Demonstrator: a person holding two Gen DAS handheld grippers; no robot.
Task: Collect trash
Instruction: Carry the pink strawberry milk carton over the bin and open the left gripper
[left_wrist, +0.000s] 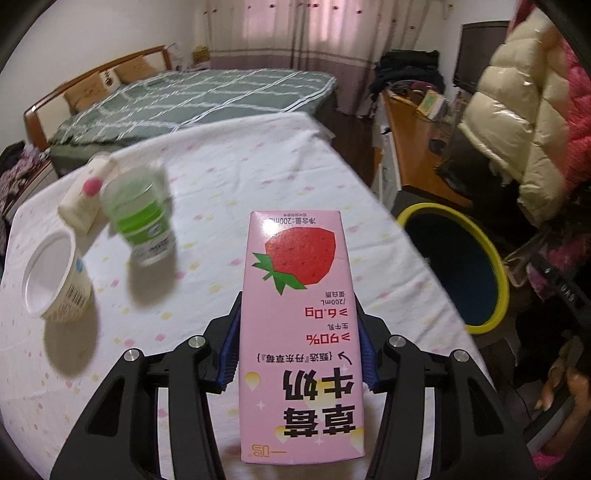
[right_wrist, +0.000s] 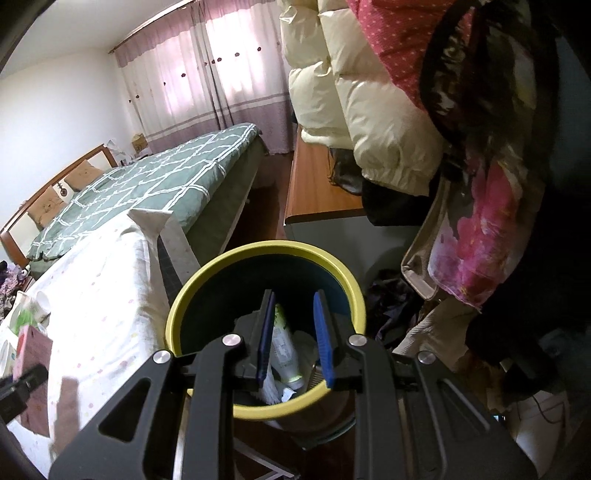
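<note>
Strawberry milk carton clamped; bin at right.
On the worktop (left_wrist: 221, 177), far left, a white cup (left_wrist: 55, 273) and green bottle (left_wrist: 142, 218) are seen. The carton (left_wrist: 295, 325) is clamped in the left hand-held gripper (left_wrist: 297, 350). The right hand-held gripper (right_wrist: 293, 339) is held nearly together, empty, over the yellow-rimmed bin (right_wrist: 266, 254).

Open cloth-covered tabletop (left_wrist: 280, 155) lies ahead and right of the held pink strawberry-milk carton (left_wrist: 299, 332). Obstacles cluster left: white plastic cup (left_wrist: 55, 277), green-banded clear bottle (left_wrist: 142, 218), small white carton (left_wrist: 86, 195). Yellow-rimmed round bin (right_wrist: 266, 325) mouth unobstructed, trash low inside.
</note>
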